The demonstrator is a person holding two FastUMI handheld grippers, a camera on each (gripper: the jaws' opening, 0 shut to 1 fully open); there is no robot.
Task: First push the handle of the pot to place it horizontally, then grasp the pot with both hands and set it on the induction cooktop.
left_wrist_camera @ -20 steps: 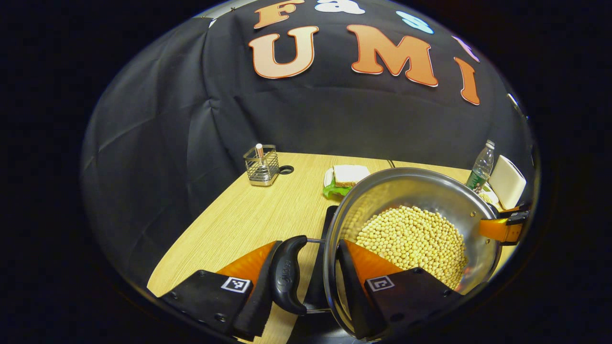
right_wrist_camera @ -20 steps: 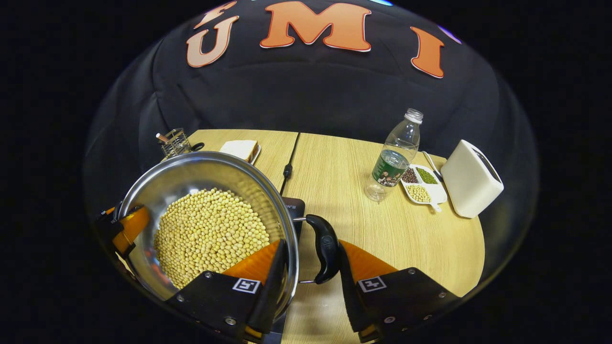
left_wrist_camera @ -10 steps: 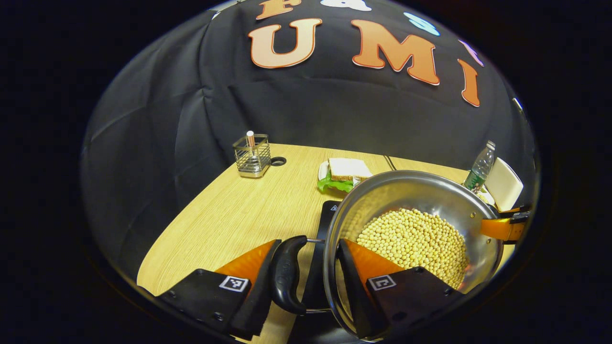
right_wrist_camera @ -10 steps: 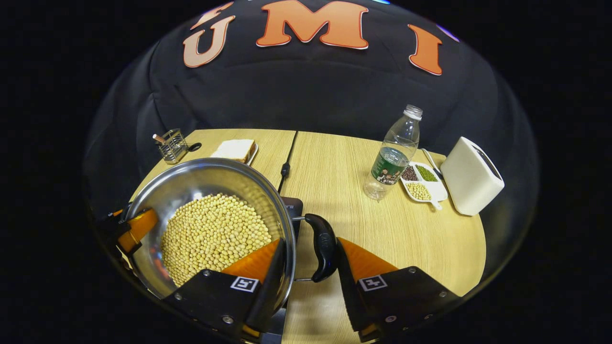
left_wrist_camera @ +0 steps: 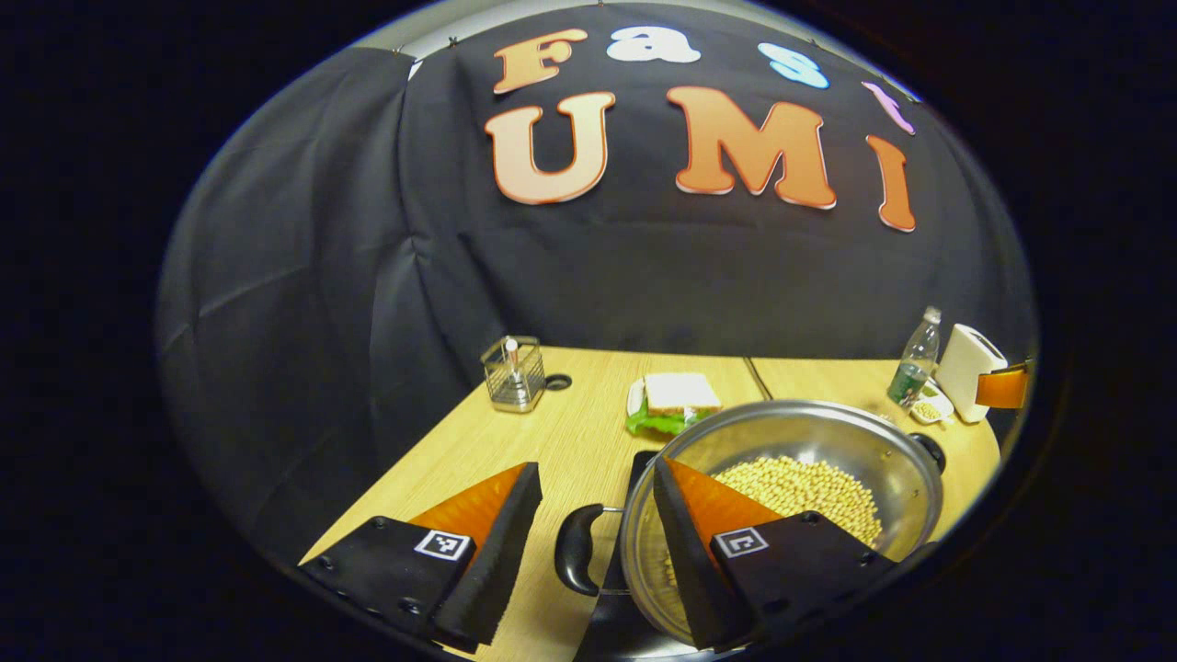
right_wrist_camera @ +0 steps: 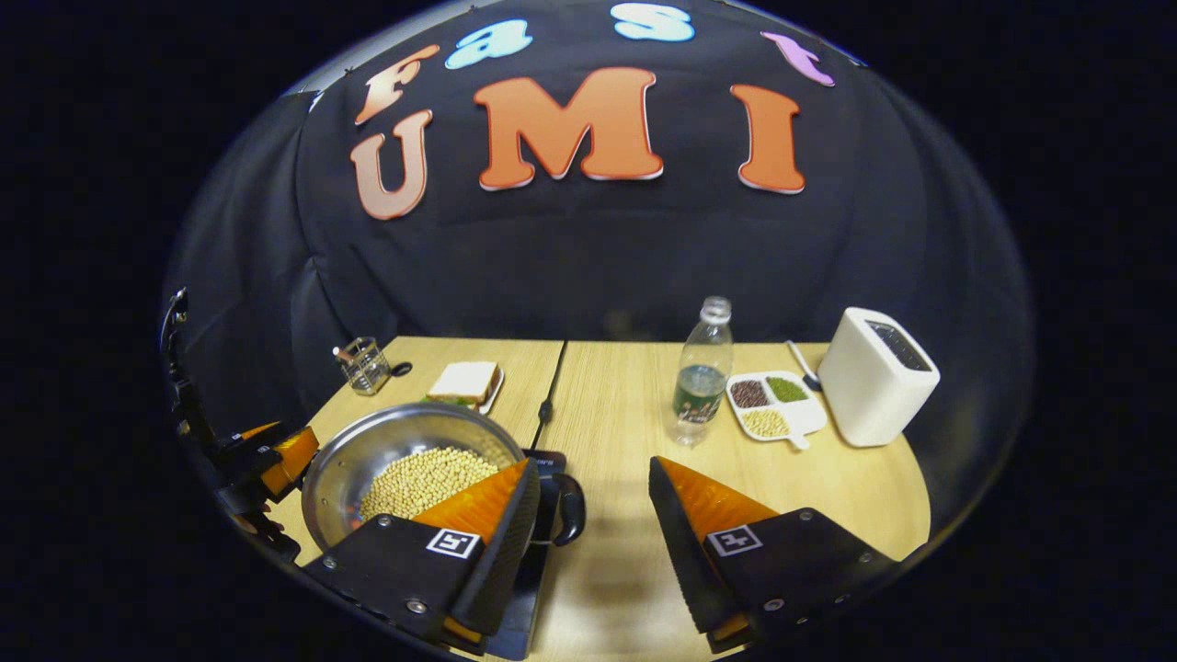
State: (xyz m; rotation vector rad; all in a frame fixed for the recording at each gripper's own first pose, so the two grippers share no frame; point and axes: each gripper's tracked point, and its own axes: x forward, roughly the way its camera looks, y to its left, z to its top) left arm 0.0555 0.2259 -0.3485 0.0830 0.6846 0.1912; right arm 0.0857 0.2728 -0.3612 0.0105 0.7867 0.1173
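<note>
Both grippers have let go within the last half second. The left gripper (left_wrist_camera: 593, 533) and the right gripper (right_wrist_camera: 588, 533) now hang above and behind the pot (left_wrist_camera: 791, 478), fingers spread wide and holding nothing, where a moment ago each was clamped on a black side handle. The pot, full of soybeans (right_wrist_camera: 425, 478) (none spilled, as far as I can see), sits on the dark induction cooktop (right_wrist_camera: 552, 457) on the desk (right_wrist_camera: 625, 405). Its handles lie level. The placement looks finished; only withdrawal seems left.
</note>
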